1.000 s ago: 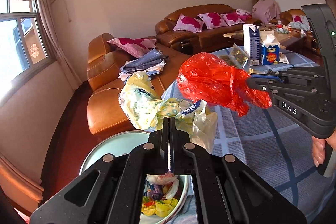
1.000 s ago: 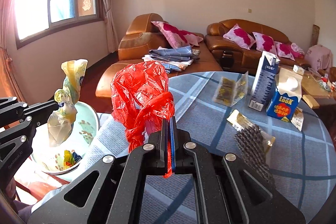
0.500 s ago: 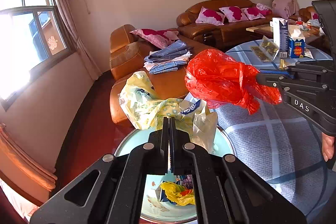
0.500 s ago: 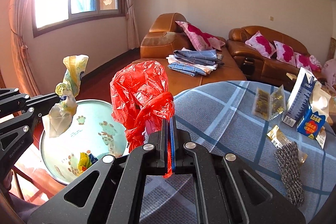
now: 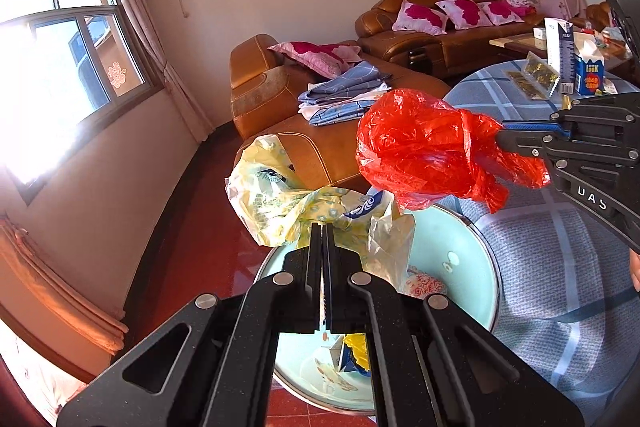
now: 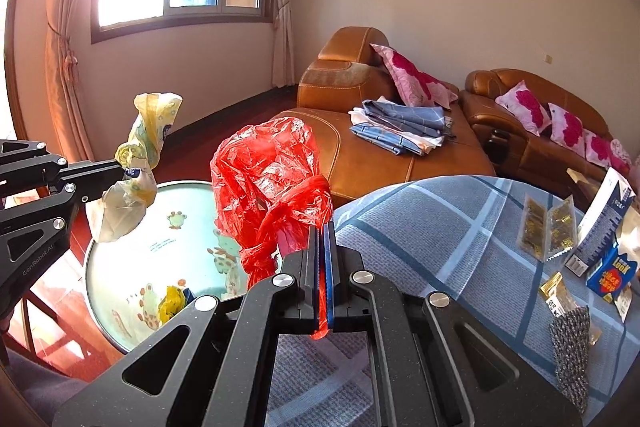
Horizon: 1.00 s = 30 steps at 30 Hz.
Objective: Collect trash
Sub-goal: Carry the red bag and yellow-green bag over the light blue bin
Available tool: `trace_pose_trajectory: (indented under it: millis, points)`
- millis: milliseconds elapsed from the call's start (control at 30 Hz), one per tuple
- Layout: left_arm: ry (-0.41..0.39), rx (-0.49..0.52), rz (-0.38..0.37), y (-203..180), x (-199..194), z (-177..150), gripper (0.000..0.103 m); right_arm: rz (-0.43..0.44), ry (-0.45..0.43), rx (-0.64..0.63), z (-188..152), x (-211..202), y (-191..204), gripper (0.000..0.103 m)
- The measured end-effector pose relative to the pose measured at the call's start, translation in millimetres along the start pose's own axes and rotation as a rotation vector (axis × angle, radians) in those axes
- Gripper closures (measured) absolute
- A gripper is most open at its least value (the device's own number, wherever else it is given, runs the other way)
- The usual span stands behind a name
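Note:
My left gripper [image 5: 322,227] is shut on a crumpled yellow plastic bag [image 5: 272,203], held above a pale green basin [image 5: 460,247] that has wrappers in its bottom. My right gripper [image 6: 322,227] is shut on a knotted red plastic bag [image 6: 268,179], held over the basin's edge beside the table. In the right wrist view the yellow bag [image 6: 136,171] hangs from the left gripper [image 6: 120,173] over the basin [image 6: 120,255]. In the left wrist view the red bag [image 5: 424,155] sticks out from the right gripper [image 5: 500,137].
A round table with a blue checked cloth [image 6: 440,239] holds snack packets [image 6: 544,227], a tall carton [image 6: 604,223], a blue box [image 6: 612,275] and a dark packet [image 6: 572,347]. A brown leather sofa [image 6: 380,147] with folded cloths stands behind. The floor is dark red.
Both grippers have swung left, away from the table's middle, so the basin now lies under both bags. Both bags stay gripped.

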<state>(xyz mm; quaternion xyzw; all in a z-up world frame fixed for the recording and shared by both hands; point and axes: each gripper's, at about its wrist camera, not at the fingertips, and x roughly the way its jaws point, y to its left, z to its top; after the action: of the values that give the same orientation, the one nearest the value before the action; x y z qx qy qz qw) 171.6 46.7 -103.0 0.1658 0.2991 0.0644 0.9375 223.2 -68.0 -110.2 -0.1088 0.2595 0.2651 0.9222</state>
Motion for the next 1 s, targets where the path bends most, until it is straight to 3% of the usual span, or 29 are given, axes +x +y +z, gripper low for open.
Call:
trace_pose_trajectory:
  millis: [1000]
  points:
    - [0.056, 0.027, 0.01, 11.2, 10.3, -13.6, 0.103, 0.045, 0.028, -0.136, -2.9, 11.1, 27.8, 0.1]
